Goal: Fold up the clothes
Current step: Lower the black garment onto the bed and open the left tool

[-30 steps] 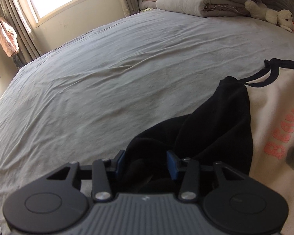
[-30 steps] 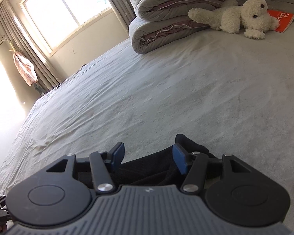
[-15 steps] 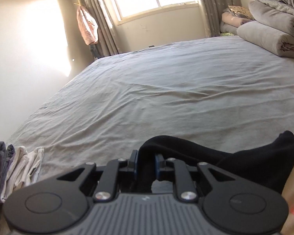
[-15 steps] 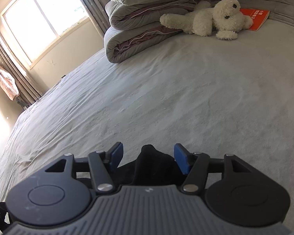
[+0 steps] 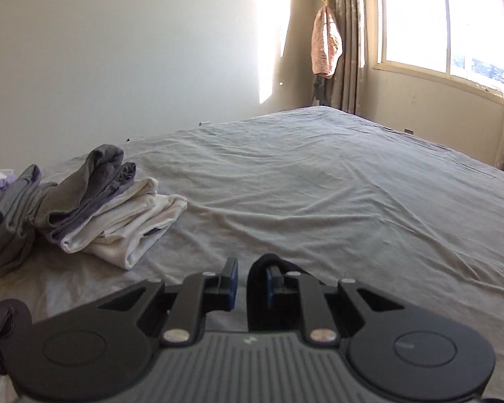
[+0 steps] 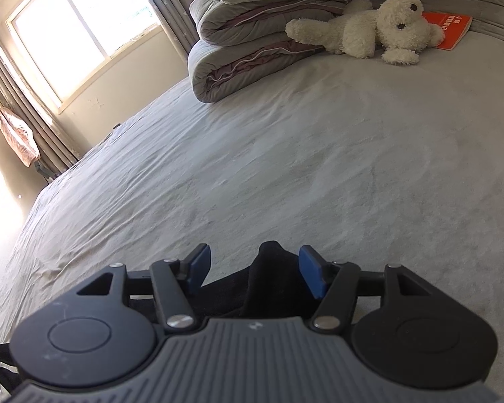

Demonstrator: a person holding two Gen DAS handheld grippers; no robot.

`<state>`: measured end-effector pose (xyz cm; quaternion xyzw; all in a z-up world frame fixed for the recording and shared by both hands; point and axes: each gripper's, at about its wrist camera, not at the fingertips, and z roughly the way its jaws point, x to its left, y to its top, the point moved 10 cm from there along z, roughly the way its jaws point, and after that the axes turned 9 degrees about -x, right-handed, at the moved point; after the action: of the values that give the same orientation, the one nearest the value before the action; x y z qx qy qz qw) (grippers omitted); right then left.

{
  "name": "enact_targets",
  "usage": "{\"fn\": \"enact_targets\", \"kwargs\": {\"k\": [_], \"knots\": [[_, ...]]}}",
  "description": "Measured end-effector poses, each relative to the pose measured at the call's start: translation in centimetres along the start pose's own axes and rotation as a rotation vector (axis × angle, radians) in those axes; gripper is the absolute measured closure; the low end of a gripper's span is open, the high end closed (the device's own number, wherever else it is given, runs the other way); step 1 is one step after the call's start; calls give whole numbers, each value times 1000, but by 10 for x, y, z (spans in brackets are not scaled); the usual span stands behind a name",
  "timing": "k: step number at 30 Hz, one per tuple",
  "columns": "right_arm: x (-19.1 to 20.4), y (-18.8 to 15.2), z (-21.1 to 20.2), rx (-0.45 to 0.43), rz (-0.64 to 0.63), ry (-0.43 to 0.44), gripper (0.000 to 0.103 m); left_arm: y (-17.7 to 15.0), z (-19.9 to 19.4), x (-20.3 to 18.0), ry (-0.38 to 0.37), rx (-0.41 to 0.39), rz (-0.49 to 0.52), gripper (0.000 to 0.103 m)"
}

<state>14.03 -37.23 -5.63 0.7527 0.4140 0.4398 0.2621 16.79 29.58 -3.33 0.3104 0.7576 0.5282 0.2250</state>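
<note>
1. Left wrist view: we are seeing the left gripper (image 5: 248,278) with its fingers nearly together; black garment fabric (image 5: 257,288) is sitting against the right pad, perhaps pinched.
2. Beyond, folded clothes (image 5: 111,215) are lying on the bed (image 5: 319,194).
3. Right wrist view: the right gripper (image 6: 253,272) is standing apart around black cloth (image 6: 268,285), pads not pressing.
4. Farther off, a plush toy (image 6: 369,30) is resting beside quilts (image 6: 252,33).

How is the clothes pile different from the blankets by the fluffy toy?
The clothes pile is thin pieces, grey over cream, leaning; the blankets are thick, puffy, grey with mauve, stacked high. A fluffy toy lies by the blankets, none by the clothes pile. Both sit folded on the bed.
</note>
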Motion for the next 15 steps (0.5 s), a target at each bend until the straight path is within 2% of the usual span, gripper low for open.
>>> {"fn": "enact_targets", "kwargs": {"k": [3,6,7,9,11,15], "knots": [[3,0,1,-1,-14,5,40,-7,6,15,62,54,-36,79],[7,-2,1,-1,-34,17,40,-13,3,12,44,80,1,67],[9,-3,1,0,-43,24,40,-13,-2,9,33,80,7,59],[13,-4,1,1,-59,36,40,-14,-13,4,10,78,18,52],[17,-7,1,7,-70,45,40,-13,-23,-2,-14,79,31,40],[24,-12,2,17,-101,57,40,-10,-50,-17,-62,71,65,26]]}}
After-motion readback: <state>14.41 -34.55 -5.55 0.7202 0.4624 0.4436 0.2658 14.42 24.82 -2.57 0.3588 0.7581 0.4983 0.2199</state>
